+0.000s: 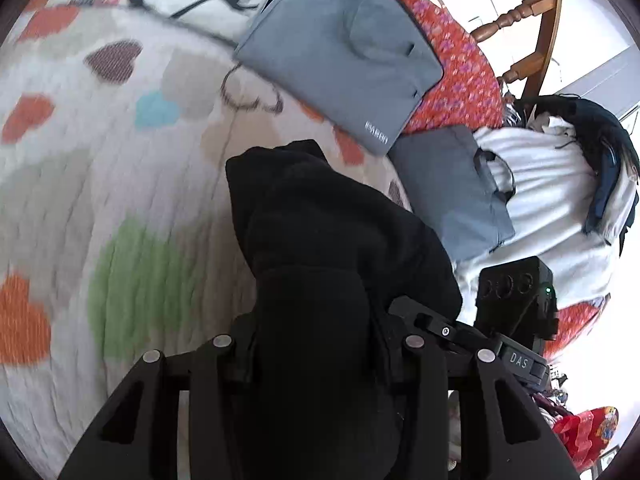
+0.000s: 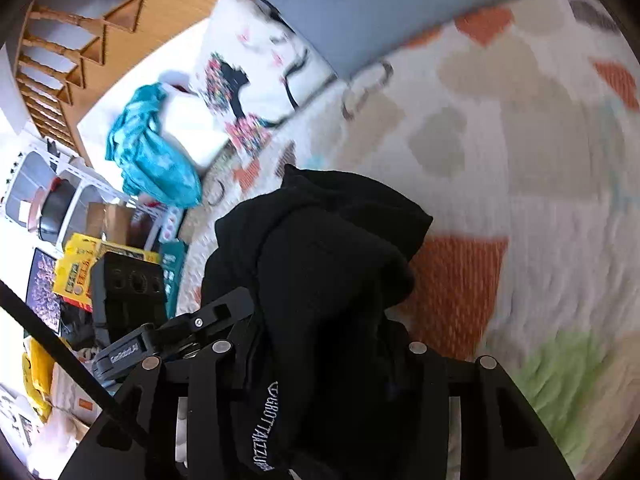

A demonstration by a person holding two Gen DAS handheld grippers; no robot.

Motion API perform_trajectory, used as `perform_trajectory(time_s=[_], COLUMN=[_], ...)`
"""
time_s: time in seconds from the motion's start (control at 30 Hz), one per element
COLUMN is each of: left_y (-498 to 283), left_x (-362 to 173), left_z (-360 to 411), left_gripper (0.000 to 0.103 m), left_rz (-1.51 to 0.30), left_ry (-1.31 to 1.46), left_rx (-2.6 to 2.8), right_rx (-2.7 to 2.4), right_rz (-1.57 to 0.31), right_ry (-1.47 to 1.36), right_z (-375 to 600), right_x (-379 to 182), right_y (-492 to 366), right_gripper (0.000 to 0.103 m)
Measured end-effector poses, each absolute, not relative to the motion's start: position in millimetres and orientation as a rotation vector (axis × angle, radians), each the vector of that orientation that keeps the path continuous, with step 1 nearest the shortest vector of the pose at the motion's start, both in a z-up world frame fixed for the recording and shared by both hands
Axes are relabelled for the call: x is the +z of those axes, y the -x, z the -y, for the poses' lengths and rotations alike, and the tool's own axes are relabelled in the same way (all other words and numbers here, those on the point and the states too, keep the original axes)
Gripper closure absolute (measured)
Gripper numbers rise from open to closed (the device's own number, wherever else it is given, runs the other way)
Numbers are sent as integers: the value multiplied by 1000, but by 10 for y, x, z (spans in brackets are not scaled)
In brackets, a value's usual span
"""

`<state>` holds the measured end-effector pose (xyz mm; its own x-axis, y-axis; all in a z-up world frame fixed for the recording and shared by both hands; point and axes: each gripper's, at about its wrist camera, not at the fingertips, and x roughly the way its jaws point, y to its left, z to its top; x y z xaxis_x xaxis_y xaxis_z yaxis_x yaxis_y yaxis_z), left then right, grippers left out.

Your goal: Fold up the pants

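The black pants (image 1: 320,216) hang bunched from my left gripper (image 1: 316,344), which is shut on the cloth above a heart-patterned quilt (image 1: 120,184). In the right wrist view the same black pants (image 2: 320,264), with white lettering on the waistband, are pinched in my right gripper (image 2: 320,352), also shut. The other gripper shows at the right edge of the left wrist view (image 1: 516,300) and at the left of the right wrist view (image 2: 128,292). The fingertips of both are hidden under the cloth.
A grey laptop sleeve (image 1: 340,52) and a grey bag (image 1: 452,192) lie on the bed. A white pillow (image 2: 256,92) and teal cloth (image 2: 152,152) lie near the bed's edge. A wooden chair (image 1: 520,20) and cluttered shelves (image 2: 60,208) stand beside it.
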<state>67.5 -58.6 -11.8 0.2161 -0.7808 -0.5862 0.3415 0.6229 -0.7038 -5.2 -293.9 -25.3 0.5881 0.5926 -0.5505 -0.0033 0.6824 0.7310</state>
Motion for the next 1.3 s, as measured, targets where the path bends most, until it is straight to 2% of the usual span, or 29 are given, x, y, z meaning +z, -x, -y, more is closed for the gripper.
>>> perform_trajectory(time_s=[0.13,0.3,0.37,0.47,0.57,0.67,0.8,0.9,1.03,1.13,1.2,1.3], left_y=[-993,-1411,-1492,-1612,-1616,-1547,-1404,-1455,-1677,-1827,-1866,-1845], left_x=[-63,-248,-358,-643,-568,-419,-146,-64,-173,-332,-427,-461], left_z=[822,1095,1176,1286,1164,938,706,757,1003,1155,1216,1306], left_gripper=[61,60,54,47,46,46,46,46,46,46,46,46], left_rz=[-1073,-1094,-1107,-1170,-1192,-1197,-1115,-1085,-1098,-1125,-1120,-1089], left_ry=[439,393,347,264,343,390,443,471,515,522,505,456], left_rx=[-787,-731,-699,-622,-656,-670,-681,-686,-689,-680,-668,-664], right_rx=[339,273,243,157,173,138,77,219,468,452,409,375], right_rz=[-875,-870,-887,-998,-1002,-941,-729,-627,-617,-677,-656,-644], right_ry=[-697,-695,-709,-695,-824,-879,-964,-1071,-1291,-1389,-1478,-1509], right_z=[3056,3262,3331,3421,3606,3798,4078,4082,3937,3931,4010,4095], right_x=[-111,-219,-348,-690,-760,-565,-273,-194,-480,-844,-1067,-1113], right_y=[-264,-643,-772,-954,-945,-829,-622,-643,-866,-979,-952,-944], right_gripper=[54,54,54,35,35,28,27,27,25,23,33,34])
